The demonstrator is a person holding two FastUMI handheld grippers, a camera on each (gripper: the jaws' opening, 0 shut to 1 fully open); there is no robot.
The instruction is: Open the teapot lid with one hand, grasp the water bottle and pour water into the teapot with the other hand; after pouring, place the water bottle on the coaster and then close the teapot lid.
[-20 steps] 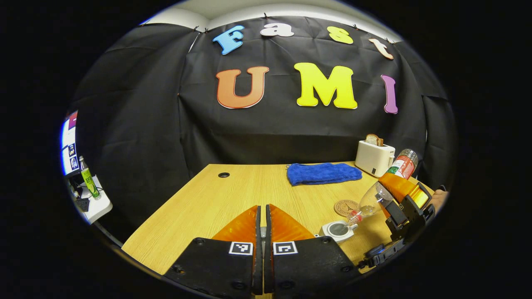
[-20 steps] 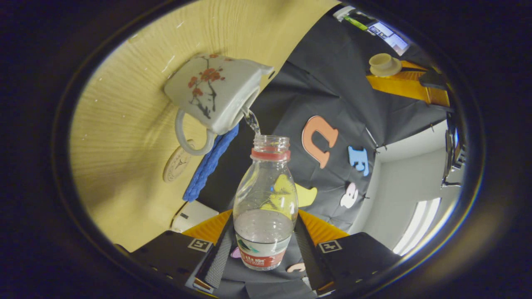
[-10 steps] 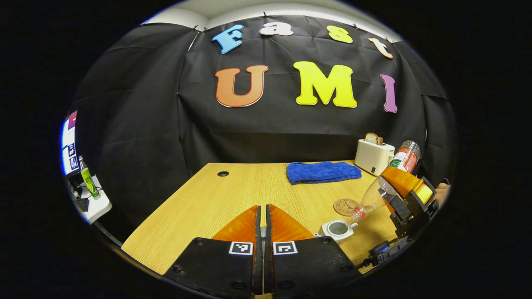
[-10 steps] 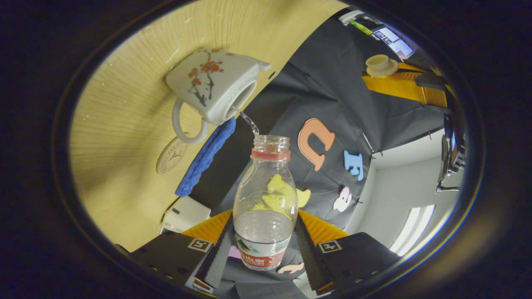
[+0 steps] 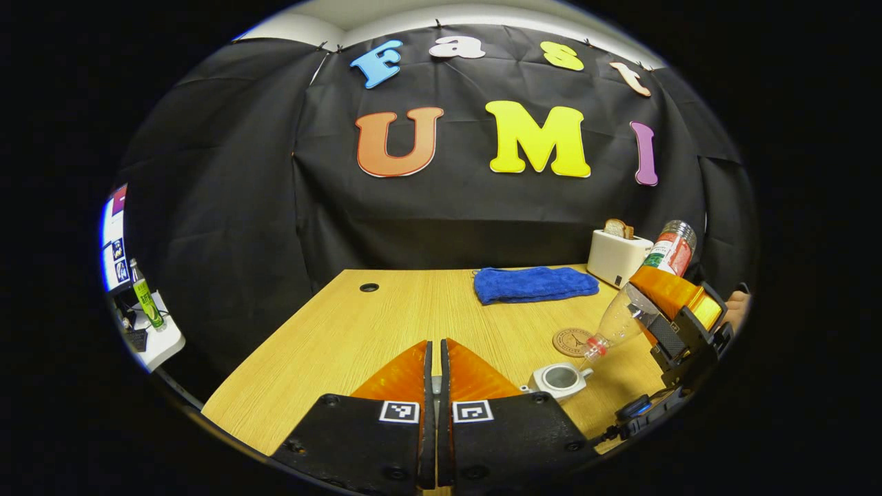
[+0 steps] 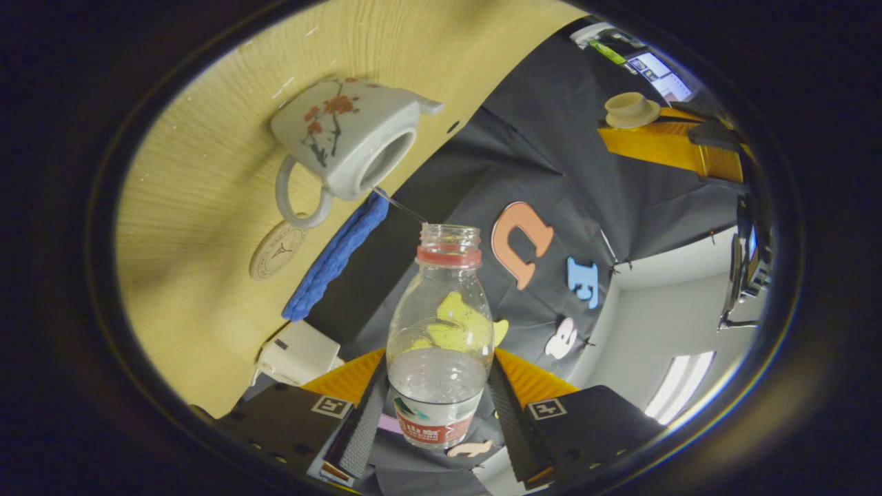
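We see the table [image 5: 358,331] first, big and bare on our side. On it, far back, sit the toaster [image 5: 618,256] and blue towel [image 5: 534,285]. Nearer, the teapot [image 5: 559,379] stands w/ its top open, and the coaster [image 5: 572,342] lies just behind it, not touching.

Our right gripper [image 6: 434,406] squeezes the bottle [image 6: 441,331] from both sides, low on its body. The bottle is tipped, mouth down over the pot. A thin stream [image 6: 400,204] runs from mouth to the pot's hole. Some water is left in the bottle.

Our left gripper [image 5: 433,375] has its fingers almost together. The right gripper view shows the lid [image 6: 630,109] sitting in those fingers, so we think it pinches the lid's knob.

What can go wrong, big to small:
- Pot may overflow if we pour too long; we can't see how full it is.
- Stream is thin & hits near the rim. A small shake and water lands on the table.
- Bottle is wet-looking, smooth; it may slip when we turn it up.
- Coaster is small. A crooked set-down and the bottle tips.
- Lid may drop if the pinch loosens.
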